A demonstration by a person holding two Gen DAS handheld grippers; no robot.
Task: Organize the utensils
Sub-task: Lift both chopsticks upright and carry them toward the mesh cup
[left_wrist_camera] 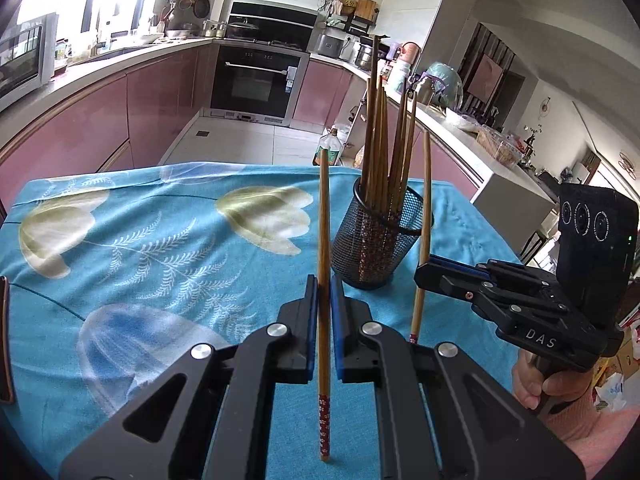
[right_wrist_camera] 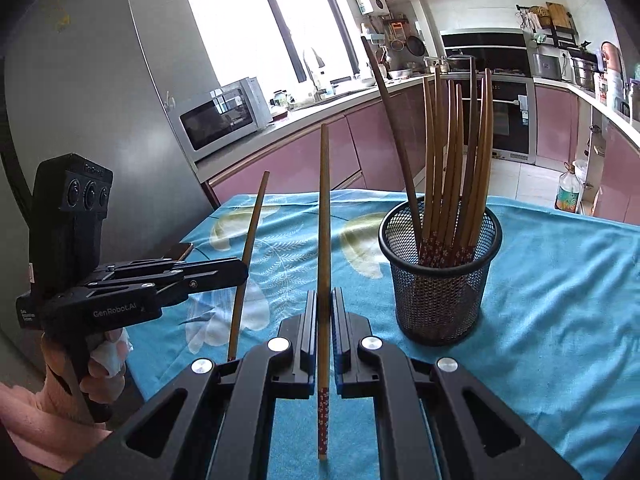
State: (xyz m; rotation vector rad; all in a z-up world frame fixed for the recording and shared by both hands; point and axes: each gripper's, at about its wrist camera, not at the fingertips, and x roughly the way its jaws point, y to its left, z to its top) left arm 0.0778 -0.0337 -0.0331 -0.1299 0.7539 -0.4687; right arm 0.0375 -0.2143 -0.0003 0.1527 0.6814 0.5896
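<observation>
A black mesh cup (left_wrist_camera: 376, 236) (right_wrist_camera: 440, 272) stands on the table with several wooden chopsticks (left_wrist_camera: 384, 140) (right_wrist_camera: 456, 152) upright in it. My left gripper (left_wrist_camera: 323, 292) is shut on one chopstick (left_wrist_camera: 324, 240) and holds it upright just left of the cup. It also shows in the right wrist view (right_wrist_camera: 240, 272) with its chopstick (right_wrist_camera: 250, 248). My right gripper (right_wrist_camera: 324, 304) is shut on another chopstick (right_wrist_camera: 324, 232), upright, left of the cup. In the left wrist view the right gripper (left_wrist_camera: 424, 272) holds its chopstick (left_wrist_camera: 425, 216) just right of the cup.
The table carries a blue floral cloth (left_wrist_camera: 140, 240) (right_wrist_camera: 560, 300). A dark flat object (left_wrist_camera: 4, 340) lies at its left edge. Pink kitchen cabinets (left_wrist_camera: 120, 112), an oven (left_wrist_camera: 256, 80) and a microwave (right_wrist_camera: 224, 116) stand beyond the table.
</observation>
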